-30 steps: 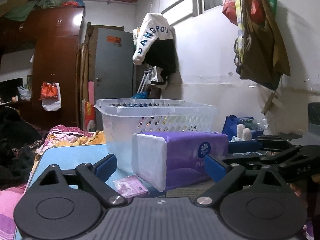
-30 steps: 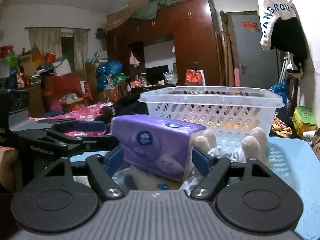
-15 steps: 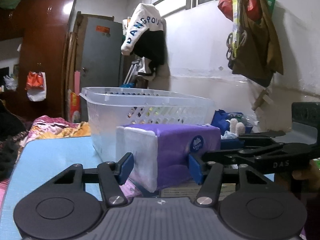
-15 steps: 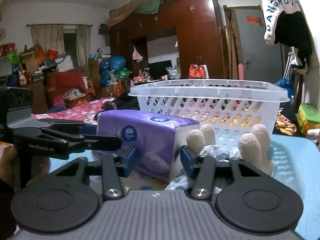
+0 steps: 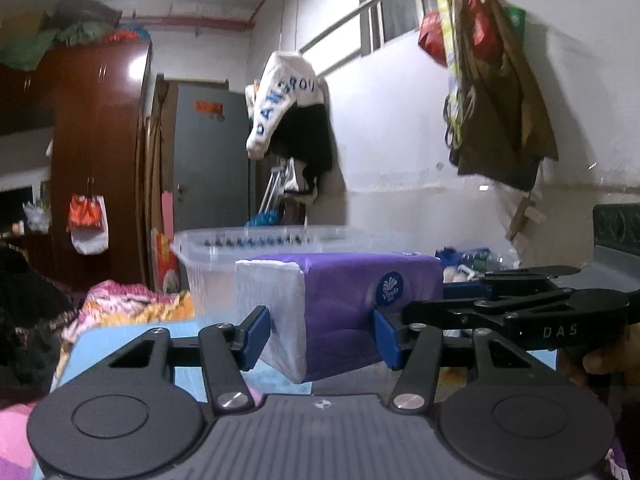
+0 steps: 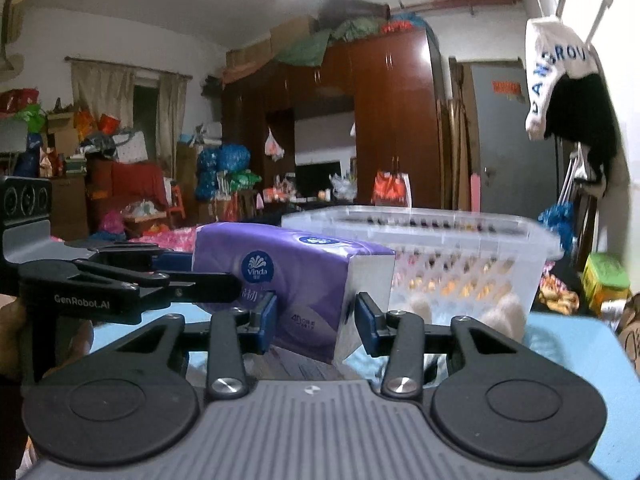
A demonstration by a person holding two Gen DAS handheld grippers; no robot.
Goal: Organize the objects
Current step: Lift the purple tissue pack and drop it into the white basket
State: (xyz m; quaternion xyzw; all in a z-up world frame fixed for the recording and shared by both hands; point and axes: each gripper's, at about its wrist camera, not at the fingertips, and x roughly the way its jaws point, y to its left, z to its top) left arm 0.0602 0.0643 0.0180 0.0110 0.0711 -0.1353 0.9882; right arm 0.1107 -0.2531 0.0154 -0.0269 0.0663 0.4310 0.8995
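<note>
A purple Vinda tissue pack [image 5: 352, 304] is held off the blue table between both grippers. My left gripper [image 5: 322, 336] is shut on one end of the pack. My right gripper [image 6: 316, 326] is shut on the other end, where the pack [image 6: 296, 276] also shows. A clear plastic basket [image 5: 248, 248] stands just behind the pack; in the right wrist view the basket [image 6: 460, 252] is behind and to the right. The pack's top is about level with the basket's rim.
A white plush toy [image 6: 508, 312] lies on the blue table [image 6: 568, 344] in front of the basket. The table edge [image 5: 100, 344] borders a bed with patterned blankets at left. A wall with hanging bags [image 5: 492, 92] is at right.
Both grippers closed on the tissue pack and lifted it off the table. The pack now hangs in front of the basket's rim.
</note>
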